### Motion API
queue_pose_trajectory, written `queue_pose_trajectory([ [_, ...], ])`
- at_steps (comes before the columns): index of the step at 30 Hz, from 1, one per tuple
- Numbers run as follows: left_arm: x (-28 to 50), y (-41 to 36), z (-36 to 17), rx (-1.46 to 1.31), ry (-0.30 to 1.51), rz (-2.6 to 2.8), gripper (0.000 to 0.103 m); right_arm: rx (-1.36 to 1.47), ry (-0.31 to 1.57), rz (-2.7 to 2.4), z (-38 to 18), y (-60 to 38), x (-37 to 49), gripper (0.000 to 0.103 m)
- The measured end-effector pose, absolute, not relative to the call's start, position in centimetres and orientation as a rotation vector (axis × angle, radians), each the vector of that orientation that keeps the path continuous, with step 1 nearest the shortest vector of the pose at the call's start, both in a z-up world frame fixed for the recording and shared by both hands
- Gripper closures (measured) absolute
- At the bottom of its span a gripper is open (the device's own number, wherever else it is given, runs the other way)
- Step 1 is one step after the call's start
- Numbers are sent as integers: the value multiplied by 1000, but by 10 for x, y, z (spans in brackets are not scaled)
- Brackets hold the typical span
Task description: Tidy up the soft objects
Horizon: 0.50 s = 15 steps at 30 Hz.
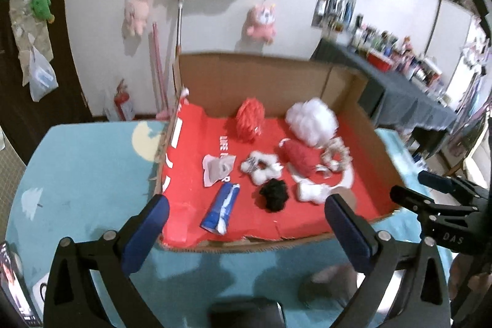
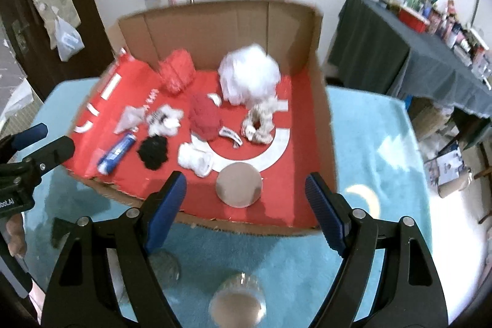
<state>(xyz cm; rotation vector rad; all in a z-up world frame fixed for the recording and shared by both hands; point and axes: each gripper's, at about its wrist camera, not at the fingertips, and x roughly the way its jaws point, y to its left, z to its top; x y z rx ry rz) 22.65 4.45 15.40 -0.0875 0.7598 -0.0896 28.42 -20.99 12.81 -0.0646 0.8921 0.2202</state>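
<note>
A cardboard box (image 1: 270,76) (image 2: 215,20) with a red floor sits on the blue table. In it lie a white fluffy ball (image 1: 310,117) (image 2: 249,76), a red mesh puff (image 1: 250,119) (image 2: 178,71), a dark red knit piece (image 1: 301,157) (image 2: 205,119), a black scrunchie (image 1: 273,194) (image 2: 152,152), a white scrunchie (image 1: 261,168) (image 2: 164,119), a beige scrunchie (image 1: 335,154) (image 2: 259,123), a white sock (image 1: 312,191) (image 2: 195,159) and a blue tube (image 1: 222,208) (image 2: 116,154). My left gripper (image 1: 246,217) is open and empty at the box's near edge. My right gripper (image 2: 246,189) is open and empty above the near right corner.
A round grey disc (image 2: 239,185) lies on the box floor near the front. A clear glass (image 2: 236,302) stands on the blue table cover (image 1: 86,174) below my right gripper. A dark-clothed side table (image 2: 415,57) with bottles stands at the right. Plush toys hang on the wall (image 1: 259,20).
</note>
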Motion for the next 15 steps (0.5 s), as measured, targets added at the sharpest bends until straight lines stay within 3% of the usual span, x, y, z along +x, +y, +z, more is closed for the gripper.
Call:
queue_pose_trajectory([
  [4,181,40,169,-73,693,-114,0,-43,810,248,154,-214,243,23],
  [7,148,35,171,-67,655,-133,0,-50,750,262,165,-214,208,9],
  [15,82,22,136,-62,621,-153,0,-52,666,266,154,-220,122,7],
])
